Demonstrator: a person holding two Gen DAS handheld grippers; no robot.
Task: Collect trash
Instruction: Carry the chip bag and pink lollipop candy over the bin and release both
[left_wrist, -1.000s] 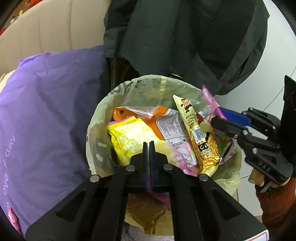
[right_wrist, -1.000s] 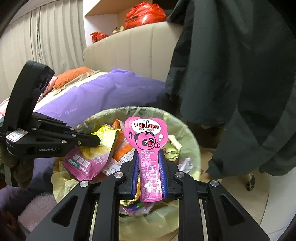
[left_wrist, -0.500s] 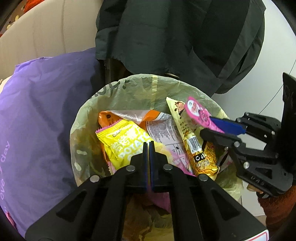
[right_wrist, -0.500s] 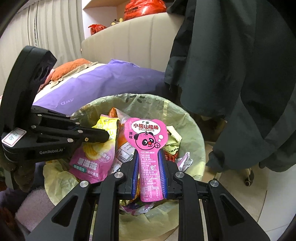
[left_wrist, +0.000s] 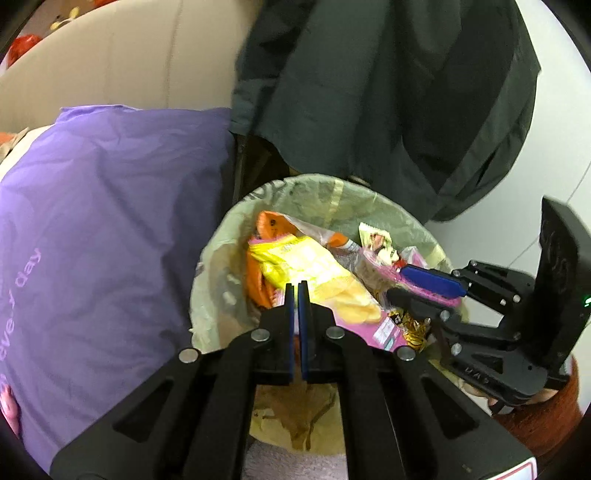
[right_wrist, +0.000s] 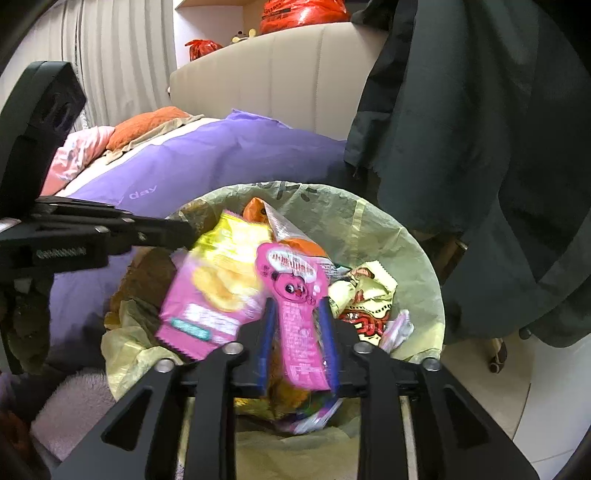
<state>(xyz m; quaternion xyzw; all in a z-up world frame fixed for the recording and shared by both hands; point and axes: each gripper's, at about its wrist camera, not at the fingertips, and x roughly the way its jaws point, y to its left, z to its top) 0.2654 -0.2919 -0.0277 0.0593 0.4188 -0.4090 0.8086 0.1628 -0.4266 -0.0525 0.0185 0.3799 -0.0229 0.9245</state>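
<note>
Bedroom corner, purple bedding (right_wrist: 221, 158) at frame left & a dark jacket (right_wrist: 480, 129) hanging upper right, framed the lined trash bin (right_wrist: 369, 221) at center of both wrist views. My right gripper (right_wrist: 297, 317) sat low center in its own view, jaws opening, w/ the pink bear-print wrapper (right_wrist: 295, 295) between the blue pads, blurred & tilted, over the bin's mouth; whether the pads pressed it I couldn't tell for sure, gaps showed on both sides. My left gripper (left_wrist: 296, 291) stood low center in the left view, jaws together w/ nothing between them, tips above the yellow-pink chip bag (left_wrist: 314, 273) lying atop the rubbish. Same bag appeared blurred left of center in the right view, just below the left gripper's tip. Other wrappers, incl. a cream-colored one (right_wrist: 369, 291), filled the bin at right.
</note>
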